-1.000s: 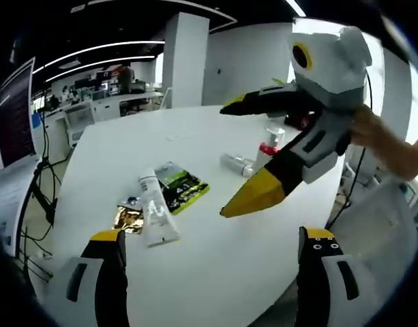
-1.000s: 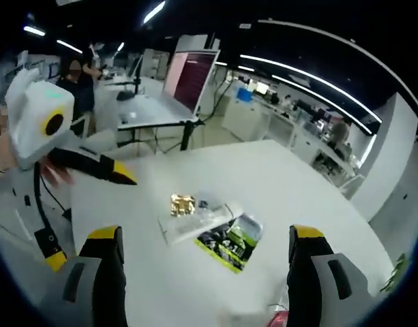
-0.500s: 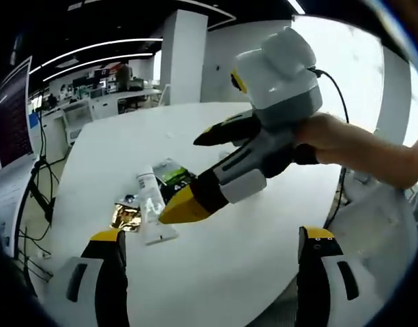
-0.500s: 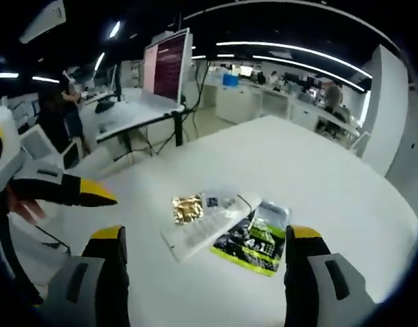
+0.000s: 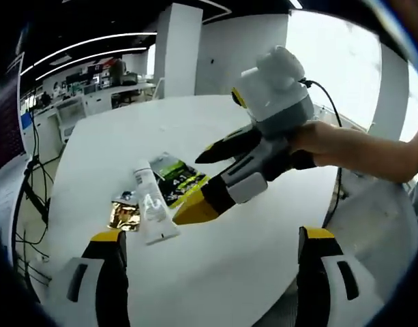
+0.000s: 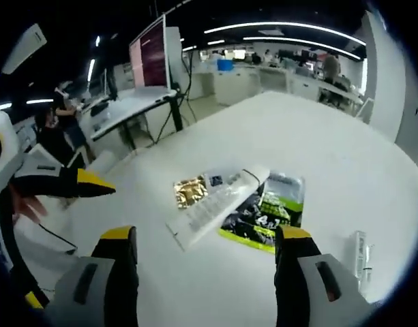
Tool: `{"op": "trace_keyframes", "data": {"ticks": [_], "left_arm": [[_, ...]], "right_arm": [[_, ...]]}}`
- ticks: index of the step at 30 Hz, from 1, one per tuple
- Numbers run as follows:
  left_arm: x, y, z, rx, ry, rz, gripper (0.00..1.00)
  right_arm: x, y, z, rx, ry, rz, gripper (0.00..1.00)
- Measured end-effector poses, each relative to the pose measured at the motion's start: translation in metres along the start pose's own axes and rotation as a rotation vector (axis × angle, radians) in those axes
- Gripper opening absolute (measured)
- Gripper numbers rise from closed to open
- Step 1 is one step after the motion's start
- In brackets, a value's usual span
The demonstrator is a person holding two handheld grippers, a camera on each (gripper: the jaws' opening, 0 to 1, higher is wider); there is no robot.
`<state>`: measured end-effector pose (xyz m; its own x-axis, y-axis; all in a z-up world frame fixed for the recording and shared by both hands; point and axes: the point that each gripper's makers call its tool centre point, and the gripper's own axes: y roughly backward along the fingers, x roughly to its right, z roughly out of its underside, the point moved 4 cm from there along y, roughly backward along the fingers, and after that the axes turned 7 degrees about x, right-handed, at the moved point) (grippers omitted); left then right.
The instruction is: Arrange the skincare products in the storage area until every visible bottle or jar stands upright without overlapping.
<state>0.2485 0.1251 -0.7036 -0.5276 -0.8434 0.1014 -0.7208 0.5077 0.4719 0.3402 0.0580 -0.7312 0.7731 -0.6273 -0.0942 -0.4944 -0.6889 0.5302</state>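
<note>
A white tube (image 5: 151, 206) lies flat on the round white table (image 5: 113, 136), across a green sachet (image 5: 176, 180) and beside a gold sachet (image 5: 123, 215). My right gripper (image 5: 202, 180), held by a hand, hovers open just above the tube and green sachet. My left gripper (image 5: 211, 235) is open and empty near the table's edge. In the right gripper view the white tube (image 6: 214, 206), green sachet (image 6: 264, 212) and gold sachet (image 6: 190, 192) lie just ahead of my open right gripper (image 6: 205, 235). A small clear bottle (image 6: 359, 249) lies on its side at the right.
A yellow-tipped finger (image 6: 87, 182) of my left gripper reaches in from the left, with a hand (image 6: 23, 204) behind it. Beyond the table stand desks with a large monitor (image 6: 148, 58), a white pillar (image 5: 176, 51) and people in the background.
My right gripper has dropped and moved in over the tube and sachets, which now lie closer between its jaws. In the left gripper view it now hides the bottles seen a second ago.
</note>
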Motion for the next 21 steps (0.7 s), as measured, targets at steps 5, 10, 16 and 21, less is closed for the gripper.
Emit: {"op": "trace_keyframes", "data": {"ticks": [5, 10, 16, 21], "left_arm": [[-0.025, -0.009, -0.006, 0.02, -0.007, -0.008, 0.99], [-0.041, -0.019, 0.004, -0.015, -0.027, -0.001, 0.99], [-0.051, -0.032, 0.017, -0.032, -0.047, 0.0, 0.98], [-0.051, -0.038, 0.019, 0.013, -0.003, 0.028, 0.92]], "right_arm": [[-0.001, -0.001, 0.009, -0.008, -0.033, 0.005, 0.85], [-0.008, -0.007, 0.01, 0.0, -0.054, -0.028, 0.8], [-0.012, -0.013, 0.011, 0.023, -0.099, -0.062, 0.72], [-0.008, -0.025, 0.018, 0.014, -0.147, -0.086, 0.64]]}}
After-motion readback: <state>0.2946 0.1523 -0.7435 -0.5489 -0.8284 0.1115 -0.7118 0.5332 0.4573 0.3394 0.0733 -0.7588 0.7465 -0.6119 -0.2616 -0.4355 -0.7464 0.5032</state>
